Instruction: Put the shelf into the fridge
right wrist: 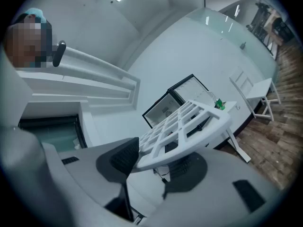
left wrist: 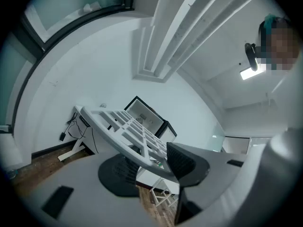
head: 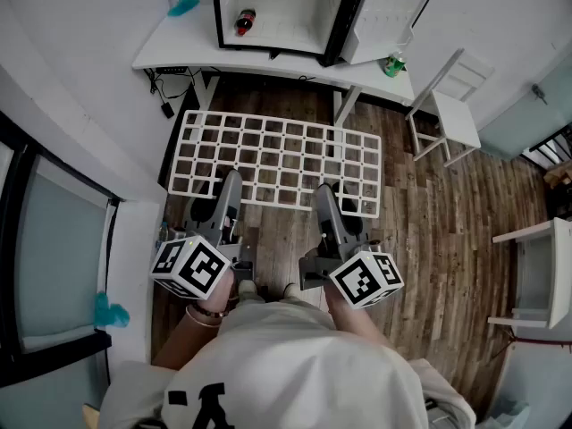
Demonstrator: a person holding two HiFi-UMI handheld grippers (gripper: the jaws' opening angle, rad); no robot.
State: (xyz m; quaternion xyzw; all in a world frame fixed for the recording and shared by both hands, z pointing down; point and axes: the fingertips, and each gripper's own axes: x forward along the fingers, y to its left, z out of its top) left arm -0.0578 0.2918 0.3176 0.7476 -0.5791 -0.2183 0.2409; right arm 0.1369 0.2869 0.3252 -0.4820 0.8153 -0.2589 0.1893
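Observation:
A white grid shelf (head: 279,121) hangs level above the wooden floor, just in front of the table. My left gripper (head: 231,179) is shut on its near edge at the left, and my right gripper (head: 323,193) is shut on the same edge at the right. In the left gripper view the shelf (left wrist: 125,126) runs out from between the dark pads (left wrist: 187,162). The right gripper view shows the shelf (right wrist: 184,126) clamped the same way. The small fridge (head: 217,12) stands on the table with its door (head: 384,12) swung open to the right.
A red-capped bottle (head: 244,21) lies inside the fridge. The white table (head: 179,47) also bears a teal object (head: 183,5) and a green item (head: 394,63). A white chair (head: 451,105) stands to the right, a white shelf unit (head: 545,275) farther right.

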